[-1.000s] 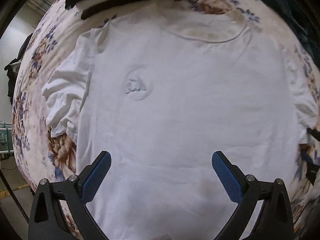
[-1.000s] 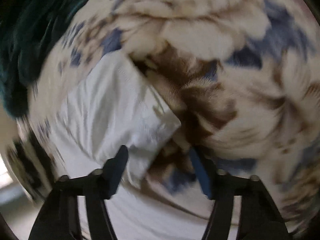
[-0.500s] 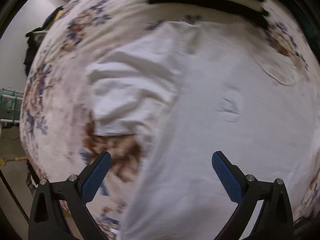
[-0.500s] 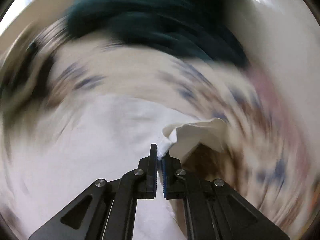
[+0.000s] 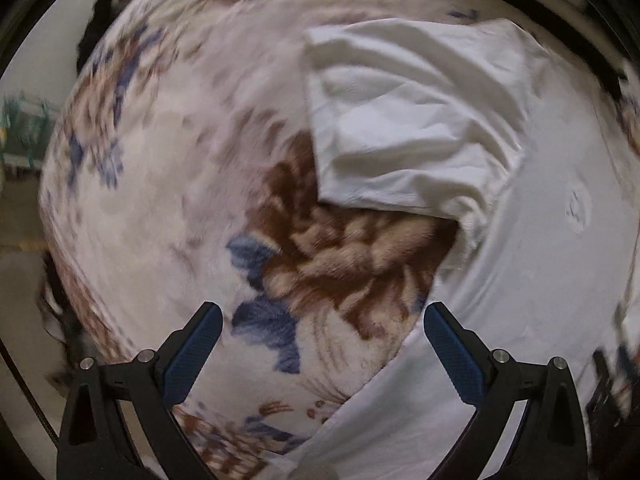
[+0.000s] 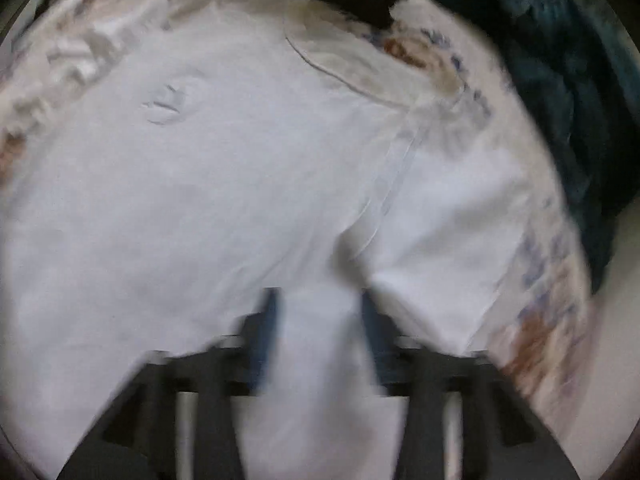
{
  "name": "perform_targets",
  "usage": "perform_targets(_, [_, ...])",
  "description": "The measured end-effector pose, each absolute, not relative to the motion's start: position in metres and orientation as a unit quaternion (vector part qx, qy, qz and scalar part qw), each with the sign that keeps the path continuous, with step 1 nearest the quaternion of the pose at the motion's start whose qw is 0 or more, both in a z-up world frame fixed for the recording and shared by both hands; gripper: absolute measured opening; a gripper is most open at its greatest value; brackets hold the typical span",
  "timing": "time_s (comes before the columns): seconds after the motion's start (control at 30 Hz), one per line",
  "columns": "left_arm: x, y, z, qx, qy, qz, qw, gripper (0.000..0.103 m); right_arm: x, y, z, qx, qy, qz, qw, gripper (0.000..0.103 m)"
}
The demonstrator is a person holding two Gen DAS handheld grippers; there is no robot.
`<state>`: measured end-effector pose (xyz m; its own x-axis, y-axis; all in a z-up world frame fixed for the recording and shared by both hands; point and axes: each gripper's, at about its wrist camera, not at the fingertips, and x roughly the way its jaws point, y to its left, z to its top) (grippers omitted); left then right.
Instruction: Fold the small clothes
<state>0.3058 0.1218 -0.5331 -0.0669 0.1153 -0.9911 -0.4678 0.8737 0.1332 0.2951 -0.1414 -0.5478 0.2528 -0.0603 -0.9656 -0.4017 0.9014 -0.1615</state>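
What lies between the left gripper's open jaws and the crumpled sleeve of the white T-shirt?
In the left wrist view, only floral blanket lies between the left gripper and the T-shirt's sleeve: a brown and blue flower pattern, no other object.

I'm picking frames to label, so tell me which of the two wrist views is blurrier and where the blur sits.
Right wrist view: blurrier throughout; the right gripper is smeared and the shirt is soft. Left wrist view: the left gripper is crisp, the sleeve and brown flower fairly clear, while the blanket streaks toward the left edge. Both bend strongly at the fisheye rim.
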Motion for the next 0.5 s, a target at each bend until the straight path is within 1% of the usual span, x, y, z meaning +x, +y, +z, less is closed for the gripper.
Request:
perform_targets(0.03, [0.303,0.132,-0.535,-0.155,0.692,0.217,0.671,0.103,0.292,-0.15,-0.543,-0.158,0.611,0.105,0.768,0.059])
perform_targets(0.13, [0.296,0.163,-0.544,-0.285,0.659,0.2,0.667,0.103,0.287,-0.175,-0.536,-0.094,0.637,0.058,0.763,0.059])
perform_targets(0.23, [0.295,0.195,-0.558,-0.41,0.602,0.187,0.659,0.103,0.286,-0.194,-0.532,-0.041,0.651,0.006,0.758,0.059])
perform_targets(0.3, [0.3,0.211,-0.568,-0.468,0.565,0.185,0.654,0.103,0.286,-0.204,-0.533,-0.009,0.659,-0.022,0.752,0.059])
perform_targets(0.4, [0.307,0.227,-0.584,-0.525,0.53,0.197,0.636,0.096,0.283,-0.223,-0.534,0.041,0.668,-0.066,0.74,0.059])
perform_targets(0.47, [0.312,0.237,-0.593,-0.544,0.514,0.223,0.625,0.085,0.28,-0.229,-0.534,0.06,0.669,-0.08,0.736,0.059])
perform_targets(0.5, [0.314,0.242,-0.593,-0.54,0.508,0.24,0.626,0.063,0.28,-0.233,-0.535,0.067,0.67,-0.088,0.734,0.059])
